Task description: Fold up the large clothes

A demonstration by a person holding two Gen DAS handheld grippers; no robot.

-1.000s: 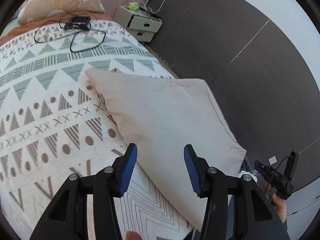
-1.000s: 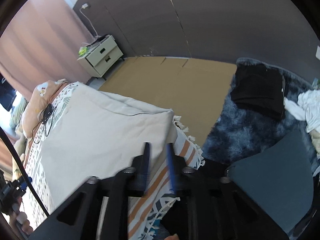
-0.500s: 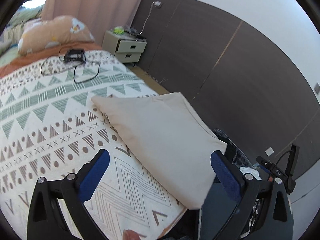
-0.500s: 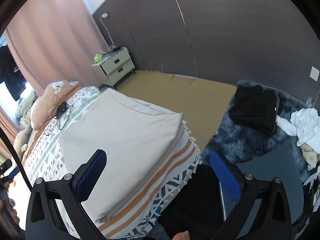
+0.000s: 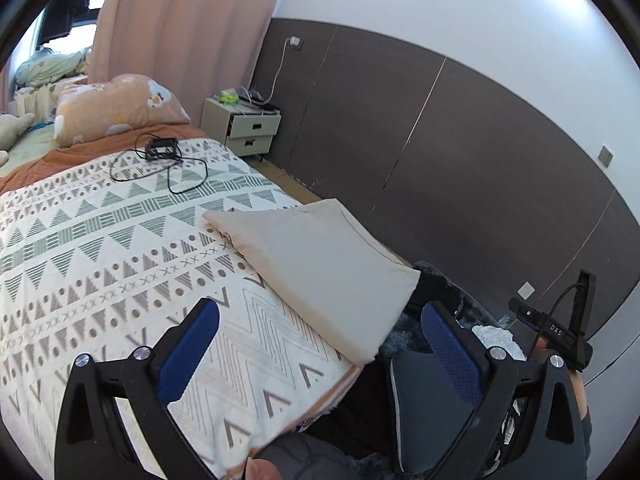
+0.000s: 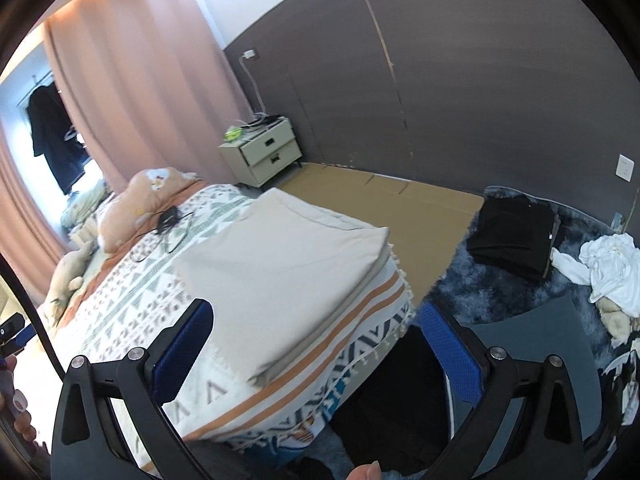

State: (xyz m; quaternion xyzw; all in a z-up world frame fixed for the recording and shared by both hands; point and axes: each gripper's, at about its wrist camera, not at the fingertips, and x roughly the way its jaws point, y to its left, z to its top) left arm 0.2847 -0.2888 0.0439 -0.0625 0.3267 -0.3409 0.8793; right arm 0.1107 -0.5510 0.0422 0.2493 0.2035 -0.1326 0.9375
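Observation:
A folded beige garment [image 5: 316, 264] lies flat as a neat rectangle at the right corner of the patterned bed [image 5: 100, 248]. It also shows in the right wrist view [image 6: 280, 264], near the bed's foot edge. My left gripper [image 5: 320, 344] is wide open and empty, held back from and above the garment. My right gripper [image 6: 316, 340] is wide open and empty too, raised off the bed's corner.
A black cable and charger [image 5: 160, 152] lie near an orange pillow [image 5: 116, 108]. A white nightstand [image 6: 264, 152] stands by the dark wall. On the blue rug [image 6: 500, 292] lie folded black clothes [image 6: 516, 232] and a white heap [image 6: 608, 264]. A grey chair seat [image 6: 532, 344] is close by.
Both grippers opened wide, let go of the beige garment and pulled back and up from it. The garment stays folded on the bed corner.

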